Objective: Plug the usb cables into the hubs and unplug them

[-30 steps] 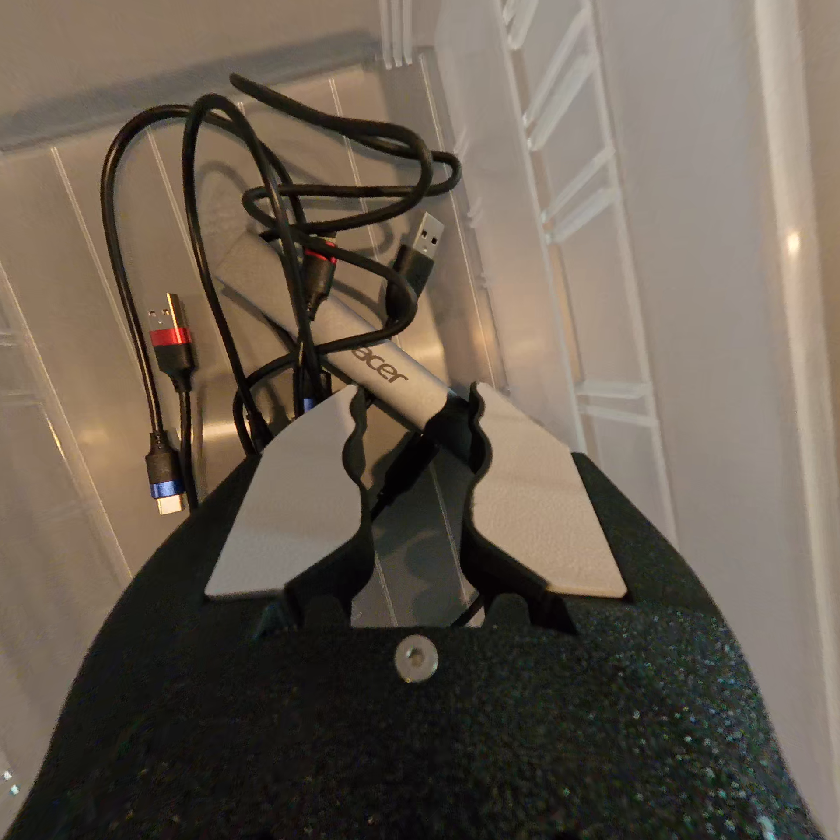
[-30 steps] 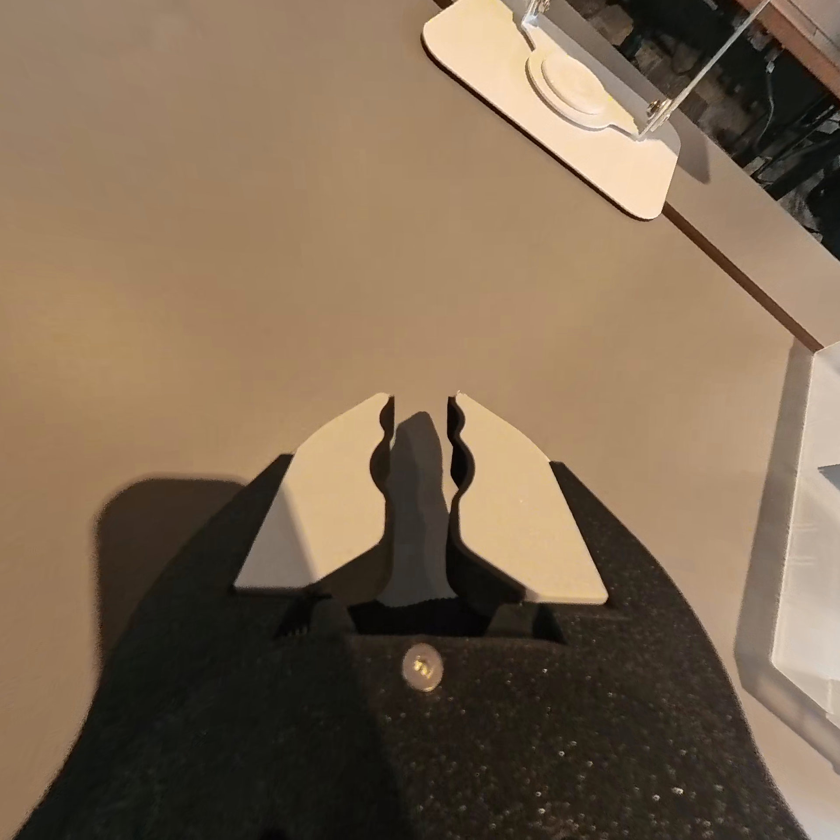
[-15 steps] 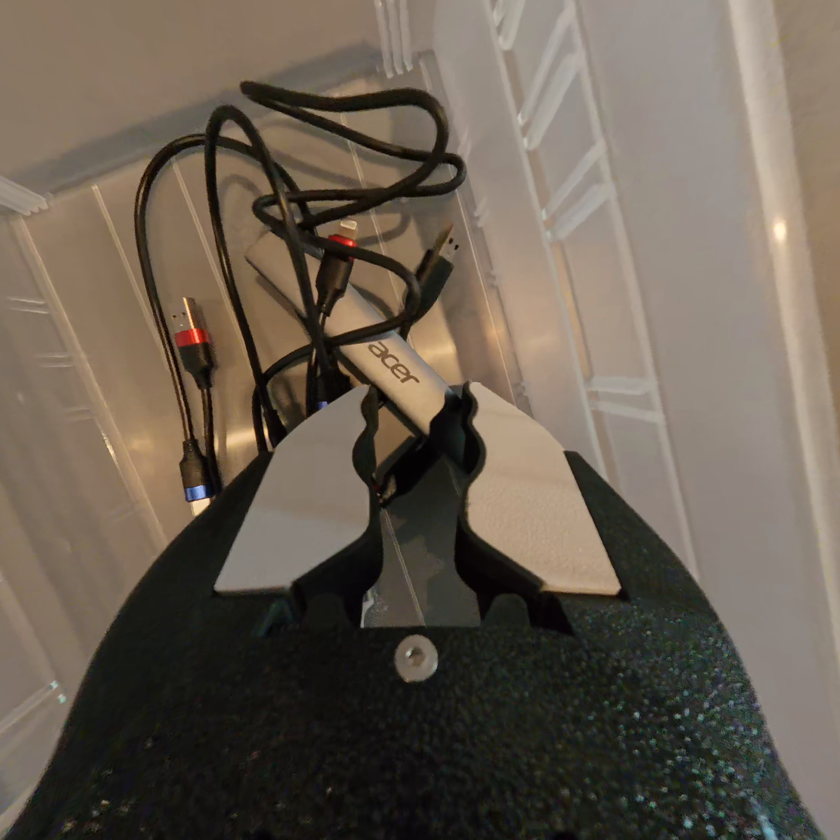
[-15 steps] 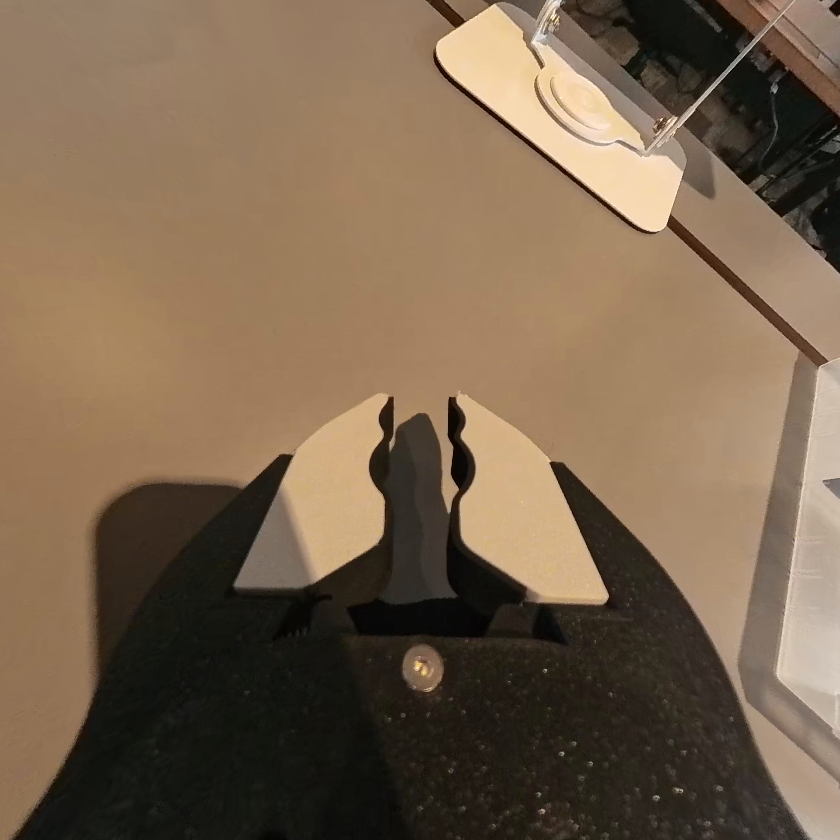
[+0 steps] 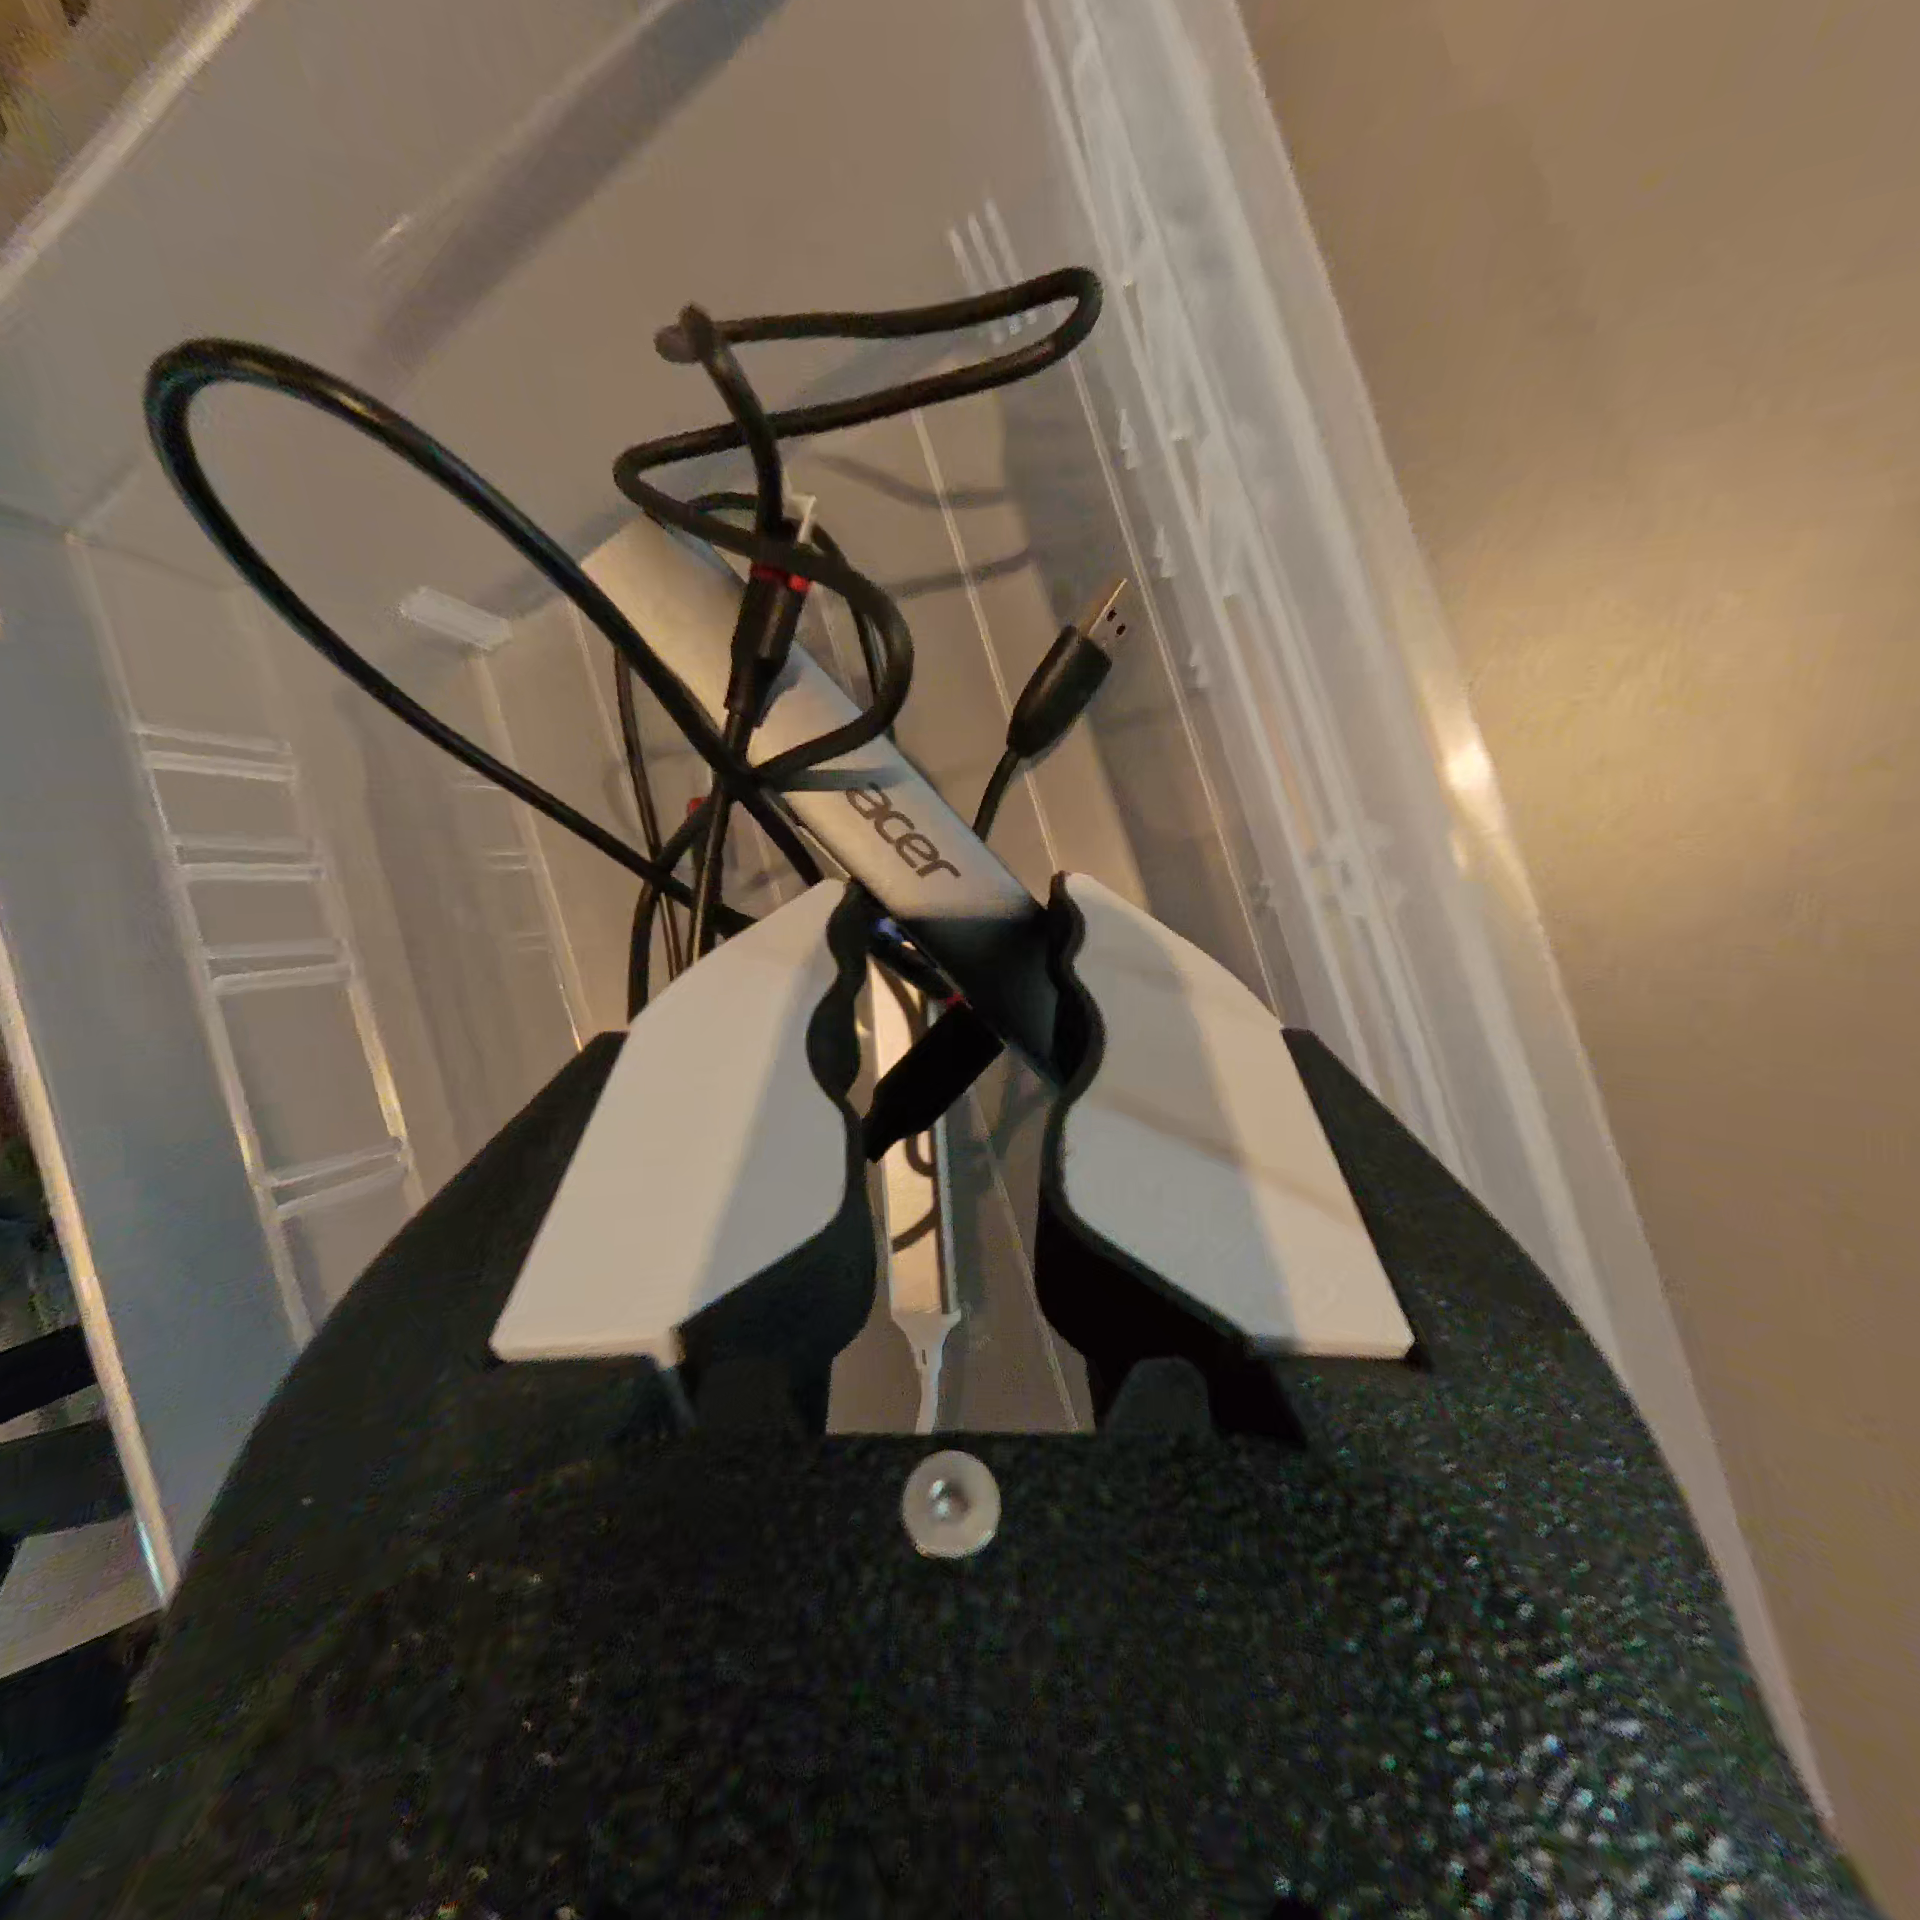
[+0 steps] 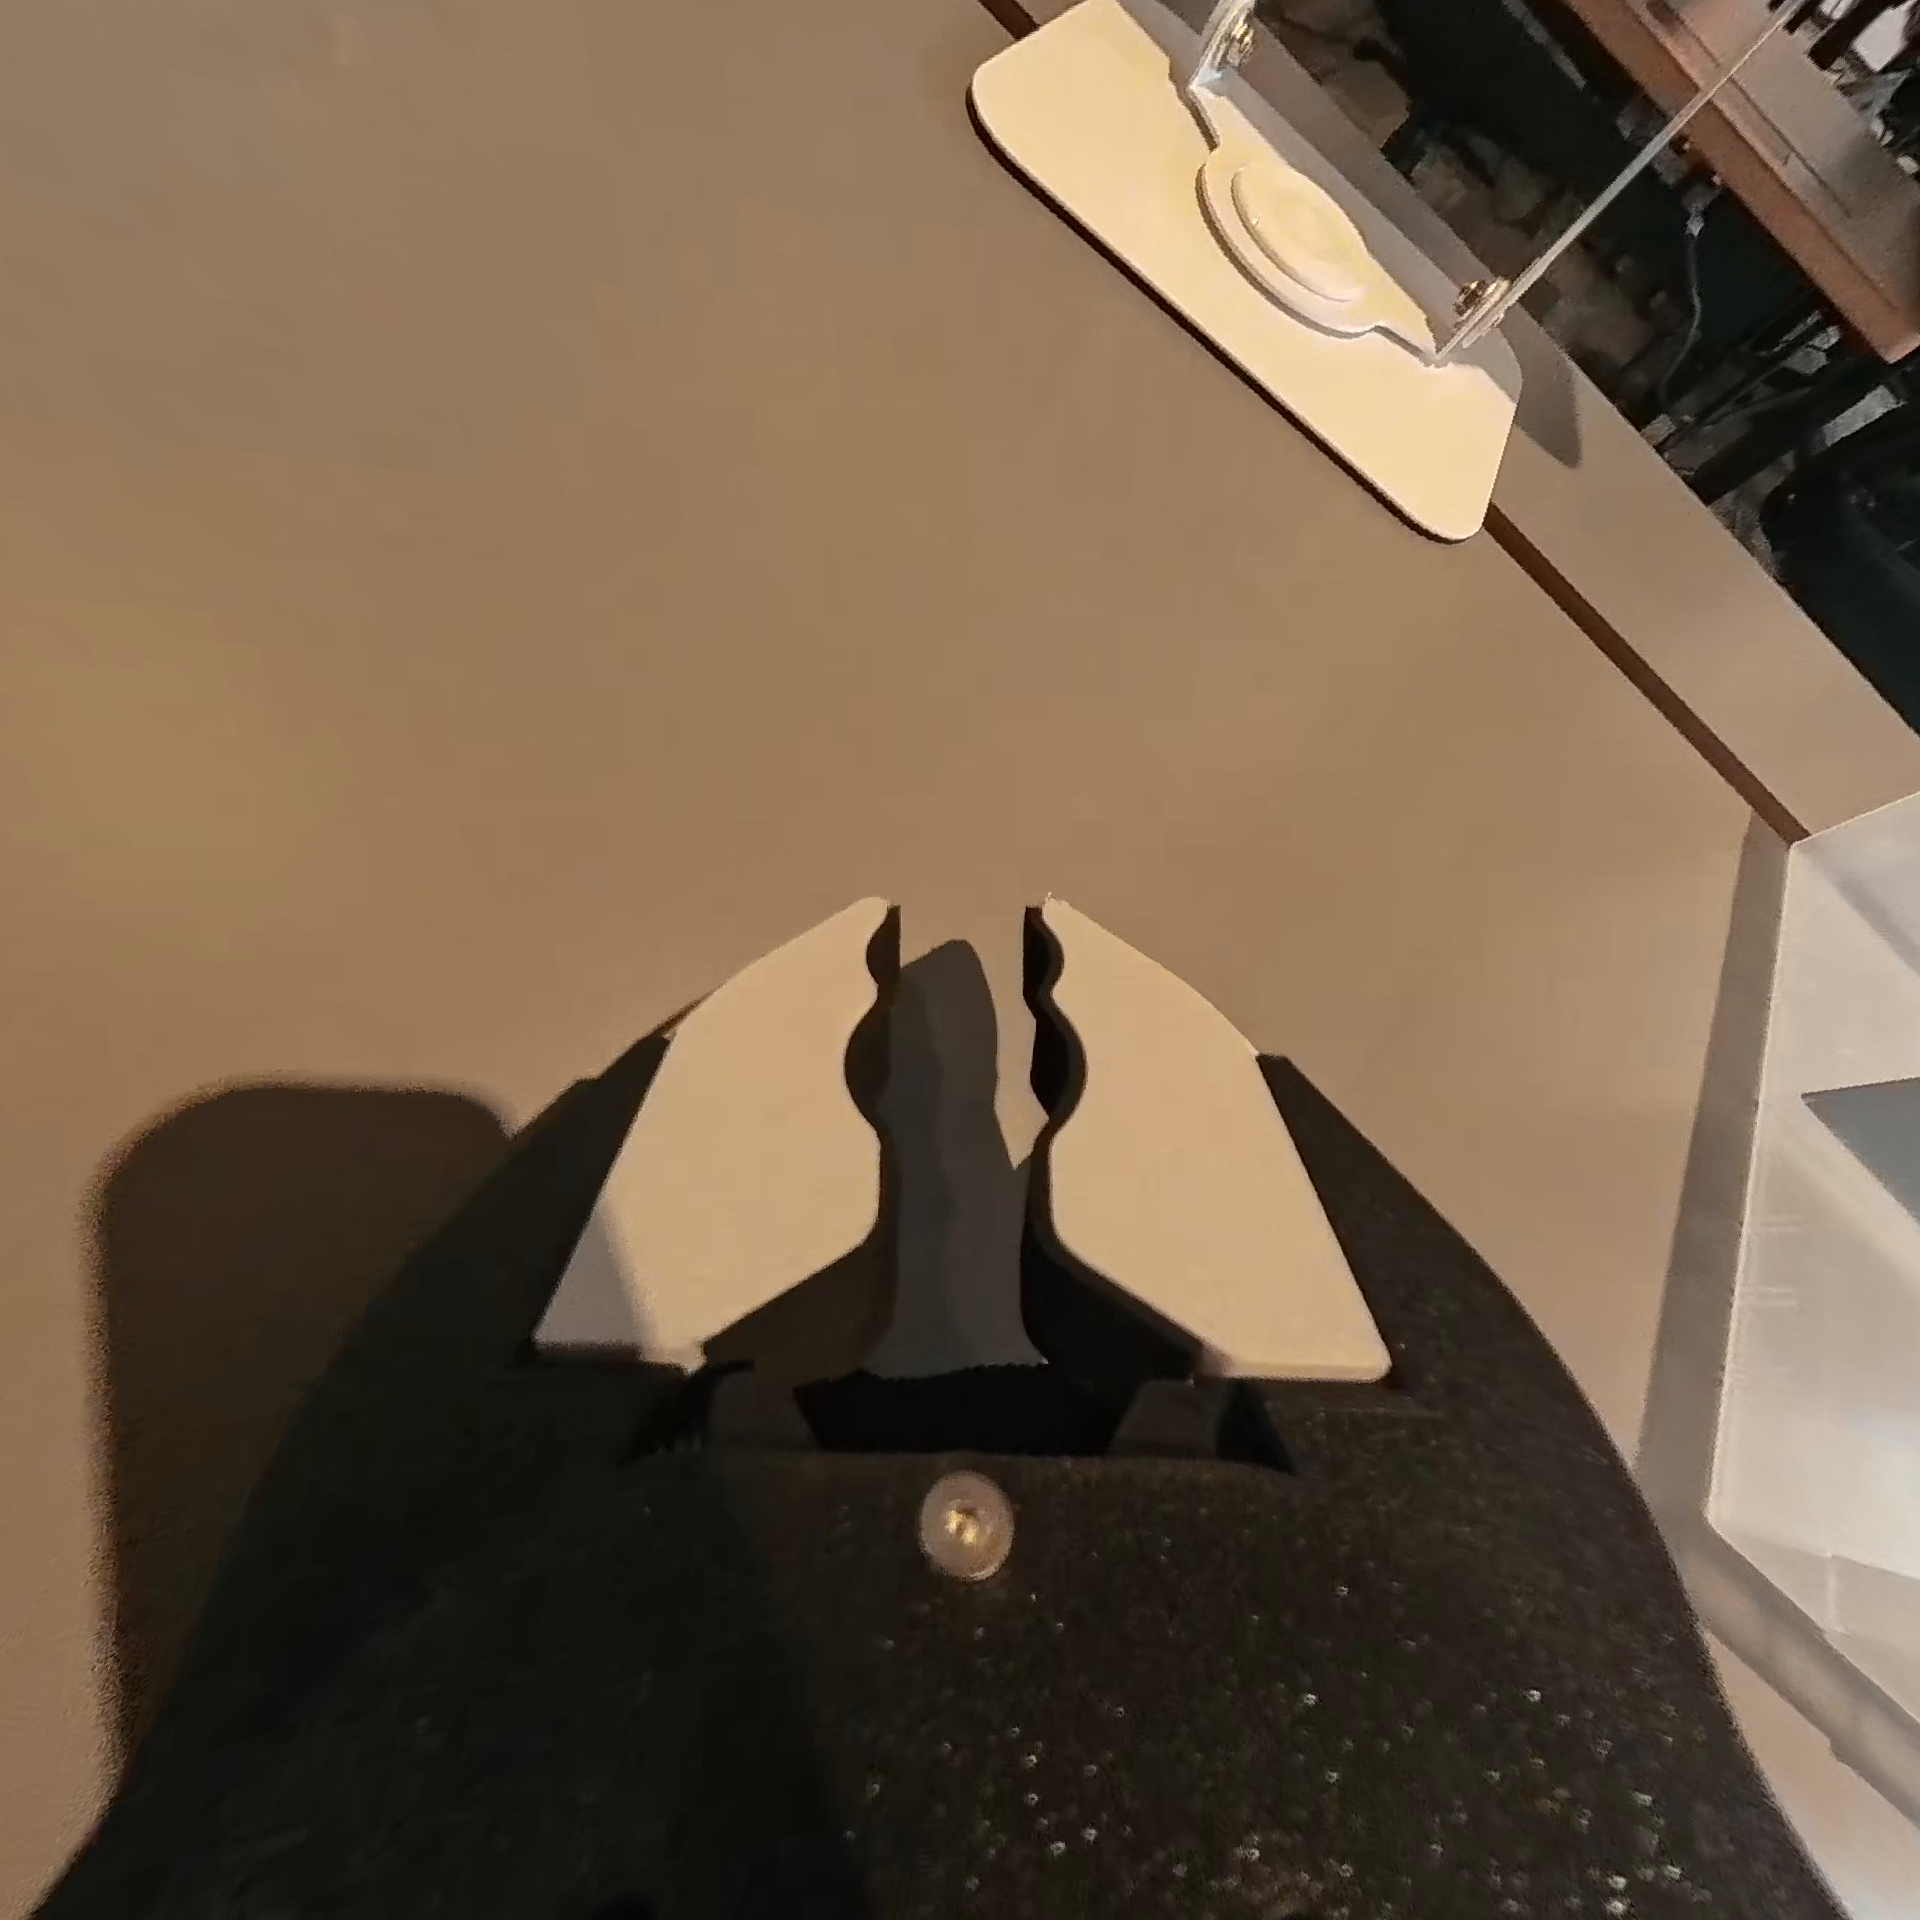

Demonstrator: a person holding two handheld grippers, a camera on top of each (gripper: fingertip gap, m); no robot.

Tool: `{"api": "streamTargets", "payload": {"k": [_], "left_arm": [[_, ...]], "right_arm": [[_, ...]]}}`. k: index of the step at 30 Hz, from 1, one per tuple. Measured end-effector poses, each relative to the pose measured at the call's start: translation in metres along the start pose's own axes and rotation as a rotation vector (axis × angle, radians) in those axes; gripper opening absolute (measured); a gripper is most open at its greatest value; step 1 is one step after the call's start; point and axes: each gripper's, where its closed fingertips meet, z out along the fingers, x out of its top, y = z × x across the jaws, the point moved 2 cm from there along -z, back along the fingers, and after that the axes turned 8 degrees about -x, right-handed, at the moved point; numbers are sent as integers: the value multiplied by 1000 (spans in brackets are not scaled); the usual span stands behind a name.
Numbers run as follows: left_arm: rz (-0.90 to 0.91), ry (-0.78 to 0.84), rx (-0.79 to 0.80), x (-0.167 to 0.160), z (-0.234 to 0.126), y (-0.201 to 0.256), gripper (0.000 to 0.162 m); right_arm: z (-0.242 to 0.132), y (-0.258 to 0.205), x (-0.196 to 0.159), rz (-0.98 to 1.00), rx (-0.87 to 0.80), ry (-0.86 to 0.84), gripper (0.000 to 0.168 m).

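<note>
Clear plastic bin (image 5: pixel 1226 436) walls fill the frame behind the silver hub (image 5: pixel 914 842), clamped mid-frame by the left hand-held gripper (image 5: pixel 951 904) with tangled black cables (image 5: pixel 436 582) draped on it; lifted slowly, snags are avoided; right hand-held gripper (image 6: pixel 961 914), slightly parted, empty, waits over the bench (image 6: pixel 520 468).

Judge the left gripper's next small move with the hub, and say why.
Probably lift on out of the clear bin and toward the table. The left gripper is shut on the grey hub, black cables hang tangled over it, and the right gripper waits open over bare table.
</note>
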Motion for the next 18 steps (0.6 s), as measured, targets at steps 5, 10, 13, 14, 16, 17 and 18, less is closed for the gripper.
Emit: {"api": "streamTargets", "payload": {"k": [5,10,13,14,16,17,18], "left_arm": [[10,26,6,3,-6,1,33],[-28,109,-44,10,-12,3,32],[-148,265,-190,18,-25,4,29],[-201,325,-259,20,-32,3,28],[-305,431,-398,19,-44,0,26],[-346,467,-458,16,-49,-3,26],[-383,511,-509,15,-53,-6,26]], "right_arm": [[0,1,0,8,0,-3,22],[-1,1,0,20,11,8,22],[-2,1,1,31,20,15,22],[-2,1,1,35,23,18,22],[-2,1,1,37,26,19,22],[-2,1,1,36,26,19,22],[-2,1,1,34,25,18,22]]}}
